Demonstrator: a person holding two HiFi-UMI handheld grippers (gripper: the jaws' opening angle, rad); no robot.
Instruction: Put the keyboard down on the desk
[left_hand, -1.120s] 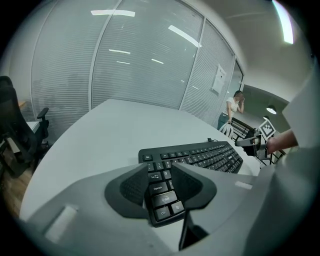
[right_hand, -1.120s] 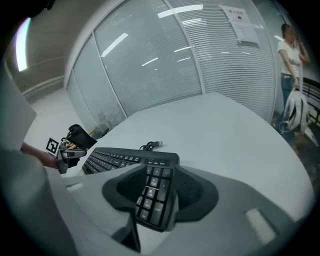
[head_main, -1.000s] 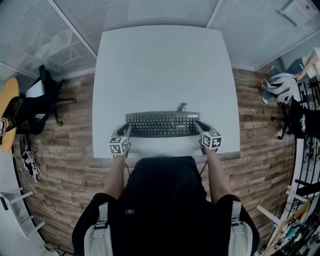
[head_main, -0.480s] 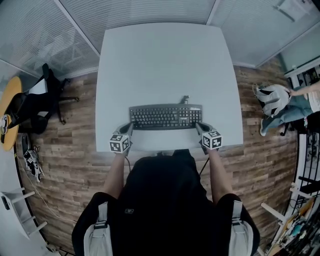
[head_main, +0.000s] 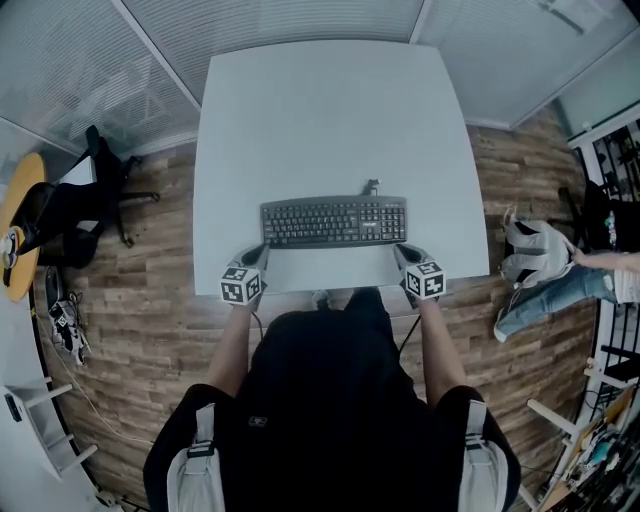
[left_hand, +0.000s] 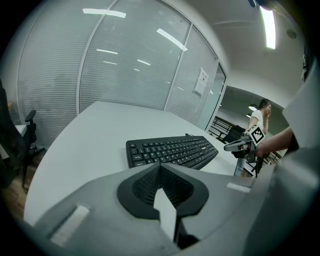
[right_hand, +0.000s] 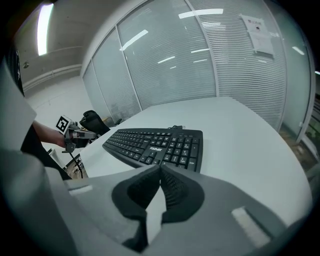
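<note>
1. The black full-size plastic keyboard (head_main: 334, 221) lies on the white rectangular desk (head_main: 330, 120), a little nearer the person's edge than the middle. Its thin cable (head_main: 370, 187) leaves from the far side.
2. The left gripper (head_main: 255, 258) has its jaws pressed together with nothing between them. It hangs over the desk's near edge, just short of the keyboard's near-left corner.
3. The right gripper (head_main: 402, 256) is likewise closed and empty, just short of the near-right corner.
4. The key relation: the keyboard lies ahead of both grippers and between them, its long axis running left to right across the person. Each gripper is about equally near its own end, so neither has the advantage.
5. Only the head view shows this symmetry. The left gripper view shows the keyboard's (left_hand: 172, 151) low side profile, and the right gripper view shows the print on the keys (right_hand: 157, 144).
6. The keyboard seems to sit flat, though the wide lens leaves that slightly uncertain. By my reading the task is done.
</note>
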